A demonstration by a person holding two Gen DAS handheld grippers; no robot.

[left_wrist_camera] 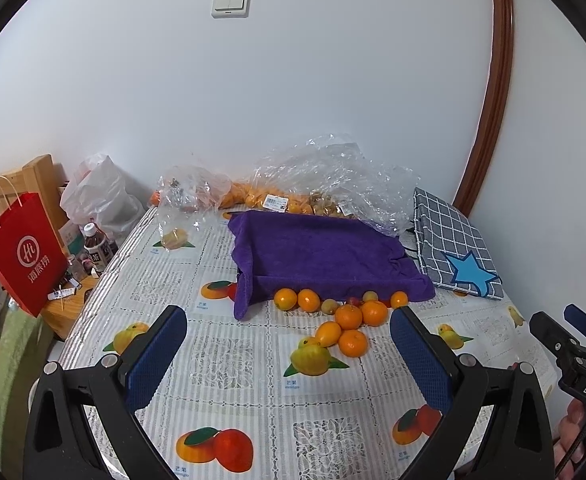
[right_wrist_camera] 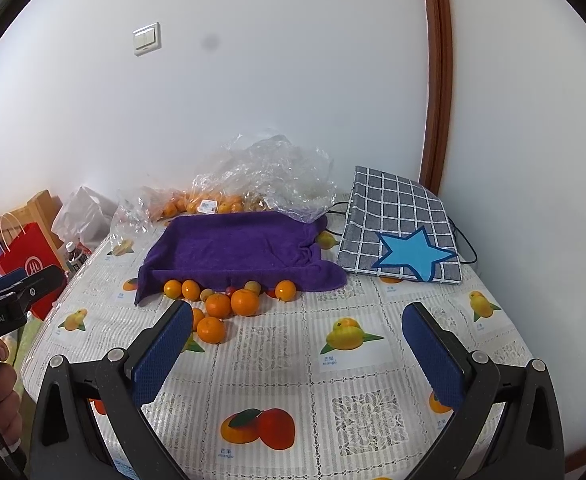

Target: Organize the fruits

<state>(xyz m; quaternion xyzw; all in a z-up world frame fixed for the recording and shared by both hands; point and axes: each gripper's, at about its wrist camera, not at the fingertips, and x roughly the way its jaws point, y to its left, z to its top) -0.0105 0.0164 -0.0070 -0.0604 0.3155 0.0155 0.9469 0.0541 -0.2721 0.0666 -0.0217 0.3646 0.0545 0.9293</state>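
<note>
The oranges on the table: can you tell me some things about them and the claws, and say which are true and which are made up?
1. The loose oranges lie on the tablecloth in front of the purple towel. True.
2. The left claw is squeezing an orange. False: it is open and holds nothing.
3. The right claw is open too. True.
4. The purple towel already has oranges on top of it. False: nothing lies on it; the fruit sits along its front edge.
5. More oranges sit in a clear plastic bag behind the towel. True.
6. The checked bag has a red heart on it. False: it has a blue star.
</note>
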